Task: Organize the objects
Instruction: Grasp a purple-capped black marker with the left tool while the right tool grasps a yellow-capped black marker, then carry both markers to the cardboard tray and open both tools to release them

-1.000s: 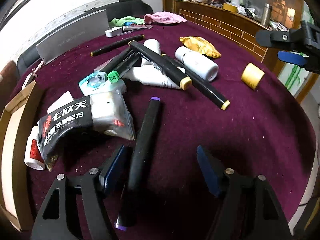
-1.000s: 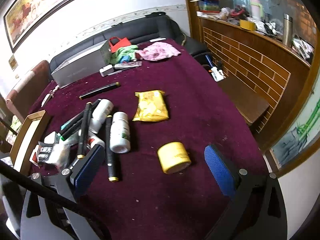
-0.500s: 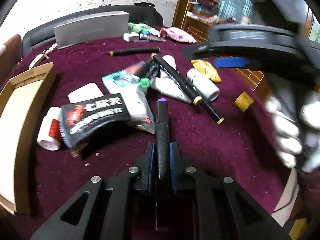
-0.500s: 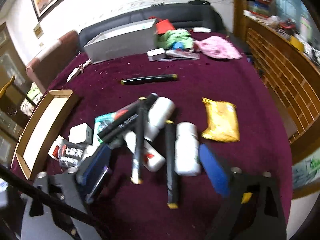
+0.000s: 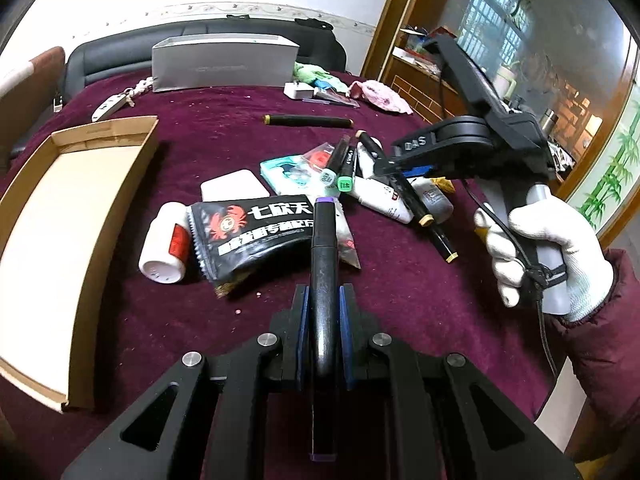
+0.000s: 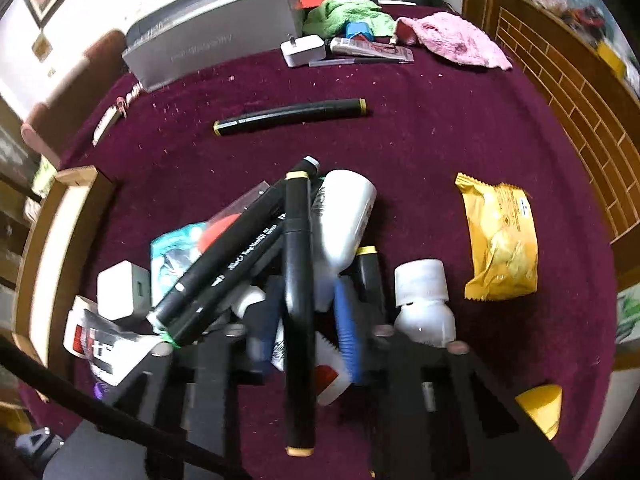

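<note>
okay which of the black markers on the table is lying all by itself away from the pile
The yellow-capped marker lying crosswise toward the grey box. It touches nothing, while the other markers cross in the pile or sit in a tool.

The left tool [image 5: 323,312] points forward and down toward the tabletop [image 5: 400,280], its blue pads [image 5: 303,320] pressed tight against a black marker [image 5: 324,272] lying lengthwise between them. The right tool [image 6: 304,320] tilts down more steeply over the same tabletop, blue pads clamped on a second black marker [image 6: 298,280]. A white-gloved right hand [image 5: 548,252] grips its handle, a maroon sleeve [image 5: 600,340] behind the wrist.
</note>
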`<state>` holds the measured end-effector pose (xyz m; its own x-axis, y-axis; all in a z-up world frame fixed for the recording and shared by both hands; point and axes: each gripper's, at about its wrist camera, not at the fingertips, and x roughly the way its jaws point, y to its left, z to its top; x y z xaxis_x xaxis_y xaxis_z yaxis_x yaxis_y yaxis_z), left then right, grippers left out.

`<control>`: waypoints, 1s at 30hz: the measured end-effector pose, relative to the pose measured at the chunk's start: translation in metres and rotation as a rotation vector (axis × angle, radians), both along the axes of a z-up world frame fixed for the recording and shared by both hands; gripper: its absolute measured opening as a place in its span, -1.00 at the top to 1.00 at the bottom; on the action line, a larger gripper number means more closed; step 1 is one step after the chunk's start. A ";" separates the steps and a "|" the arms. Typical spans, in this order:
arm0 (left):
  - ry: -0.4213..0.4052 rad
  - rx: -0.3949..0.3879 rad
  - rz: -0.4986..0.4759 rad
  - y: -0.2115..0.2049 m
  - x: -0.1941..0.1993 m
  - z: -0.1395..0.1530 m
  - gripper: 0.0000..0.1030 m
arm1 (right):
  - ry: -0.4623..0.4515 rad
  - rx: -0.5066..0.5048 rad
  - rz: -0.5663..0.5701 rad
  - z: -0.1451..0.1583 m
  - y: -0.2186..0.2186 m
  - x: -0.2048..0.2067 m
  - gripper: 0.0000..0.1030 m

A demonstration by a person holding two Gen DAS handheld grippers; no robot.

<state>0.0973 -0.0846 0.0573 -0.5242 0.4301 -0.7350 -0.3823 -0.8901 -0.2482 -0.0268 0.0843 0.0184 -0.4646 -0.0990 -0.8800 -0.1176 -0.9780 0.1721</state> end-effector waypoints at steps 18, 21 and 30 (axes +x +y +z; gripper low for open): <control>0.124 0.011 0.176 -0.109 -0.027 0.063 0.77 | 0.136 -0.275 0.184 0.105 -0.082 0.024 0.75; 0.110 -0.020 0.203 -0.128 -0.058 0.066 0.77 | 0.098 -0.378 0.233 0.111 -0.119 -0.001 0.75; -0.015 -0.065 0.282 -0.157 -0.148 0.022 0.78 | -0.098 -0.504 0.214 0.043 -0.219 -0.094 0.75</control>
<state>-0.0508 -0.2412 0.0792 -0.6053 0.2208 -0.7647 -0.1143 -0.9749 -0.1911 -0.1208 -0.1347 0.0618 -0.3060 -0.6017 -0.7377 0.0351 -0.7815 0.6229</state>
